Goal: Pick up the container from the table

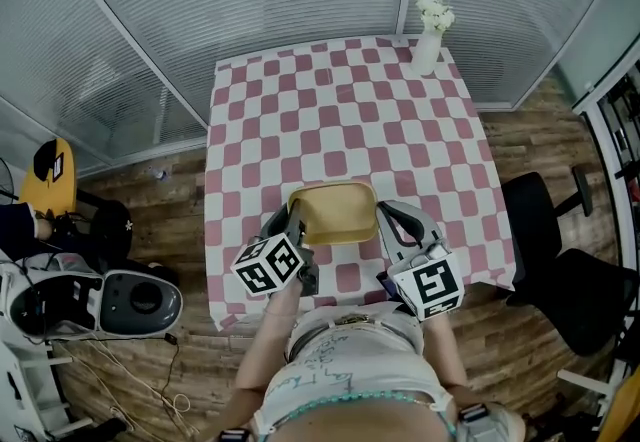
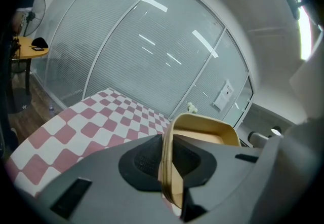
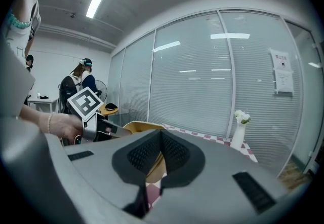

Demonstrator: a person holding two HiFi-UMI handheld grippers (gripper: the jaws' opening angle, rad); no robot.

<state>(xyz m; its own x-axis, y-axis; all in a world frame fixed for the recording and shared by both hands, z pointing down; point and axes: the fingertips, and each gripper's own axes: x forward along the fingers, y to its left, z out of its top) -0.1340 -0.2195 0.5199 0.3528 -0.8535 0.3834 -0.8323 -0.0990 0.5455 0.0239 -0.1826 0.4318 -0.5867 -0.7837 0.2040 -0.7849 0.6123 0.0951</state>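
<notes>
We saw the tan container [image 1: 332, 212] held over the near edge of the checked worktop [image 1: 340, 110], left tool [image 2: 168, 164] pinching its left rim, right tool [image 3: 158, 154] pinching its right wall, flower vase [image 1: 428, 45] at the far corner, black chair [image 1: 560, 270] alongside.

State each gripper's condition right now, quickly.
Left gripper: closed on the rim of the container.
Right gripper: closed, pads together, nothing visible between them; the container shows just behind.

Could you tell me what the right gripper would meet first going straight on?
Beyond the container that the right gripper grips, probably the blind-covered glass wall; the vase stands off to the right. Depth unclear.
</notes>
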